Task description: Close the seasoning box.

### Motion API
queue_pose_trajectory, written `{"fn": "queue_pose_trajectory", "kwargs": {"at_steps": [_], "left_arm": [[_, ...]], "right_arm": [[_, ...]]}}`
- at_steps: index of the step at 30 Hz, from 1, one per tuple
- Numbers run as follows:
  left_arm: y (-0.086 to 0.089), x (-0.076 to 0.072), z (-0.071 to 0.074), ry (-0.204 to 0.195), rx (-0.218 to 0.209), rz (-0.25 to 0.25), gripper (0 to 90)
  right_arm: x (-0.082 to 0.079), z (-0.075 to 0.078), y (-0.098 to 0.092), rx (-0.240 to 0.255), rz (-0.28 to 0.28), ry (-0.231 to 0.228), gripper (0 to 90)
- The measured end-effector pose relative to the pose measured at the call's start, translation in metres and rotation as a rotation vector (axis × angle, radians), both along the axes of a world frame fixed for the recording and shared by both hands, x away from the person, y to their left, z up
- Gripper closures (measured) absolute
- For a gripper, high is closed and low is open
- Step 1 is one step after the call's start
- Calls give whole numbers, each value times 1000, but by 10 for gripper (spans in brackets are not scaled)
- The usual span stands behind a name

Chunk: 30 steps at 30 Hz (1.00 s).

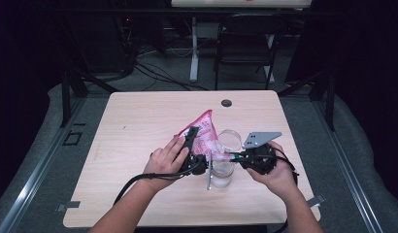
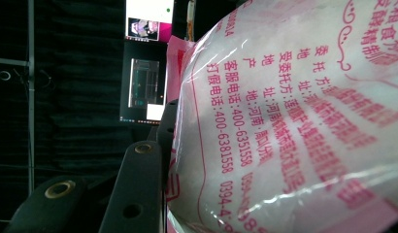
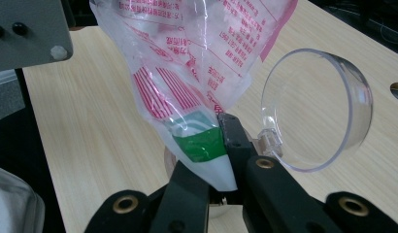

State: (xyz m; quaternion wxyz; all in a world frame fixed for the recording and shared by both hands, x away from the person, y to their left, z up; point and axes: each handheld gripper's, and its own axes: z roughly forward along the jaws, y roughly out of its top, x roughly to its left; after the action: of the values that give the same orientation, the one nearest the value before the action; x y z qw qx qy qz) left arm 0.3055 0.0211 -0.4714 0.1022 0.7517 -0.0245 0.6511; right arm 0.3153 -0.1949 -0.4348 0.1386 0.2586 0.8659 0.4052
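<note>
A clear lid (image 3: 316, 109) stands beside the bag (image 3: 197, 58), seemingly touching the right tongs (image 3: 221, 160).

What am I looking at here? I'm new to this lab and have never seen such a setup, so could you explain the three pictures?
No robot: a person sits at a wooden table and holds a hand-held two-jaw gripper in each hand. The high view looks down from above. The other two pictures come from small cameras riding on each gripper, looking along its black jaws.

The left gripper grips the upper part of a pink-printed plastic bag of white powder; its camera sees the bag up close. The right gripper is shut on the bag's lower corner, tilted over a clear glass jar. The jar's hinged clear lid stands open beside it.
</note>
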Motion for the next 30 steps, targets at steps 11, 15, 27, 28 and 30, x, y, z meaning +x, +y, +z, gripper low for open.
{"fn": "queue_pose_trajectory", "kwargs": {"at_steps": [11,15,27,28,30], "left_arm": [[-1,0,1,-1,5,2,649],[0,0,1,-9,13,-1,650],[0,0,0,3,4,-2,651],[0,0,0,2,4,-1,651],[0,0,1,-3,8,-3,651]], "right_arm": [[1,-1,0,-12,-6,1,900],[1,-2,0,-18,-6,4,900],[1,-2,0,-24,-3,8,900],[1,-2,0,-25,-4,8,900],[1,-2,0,-25,-3,7,900]]}}
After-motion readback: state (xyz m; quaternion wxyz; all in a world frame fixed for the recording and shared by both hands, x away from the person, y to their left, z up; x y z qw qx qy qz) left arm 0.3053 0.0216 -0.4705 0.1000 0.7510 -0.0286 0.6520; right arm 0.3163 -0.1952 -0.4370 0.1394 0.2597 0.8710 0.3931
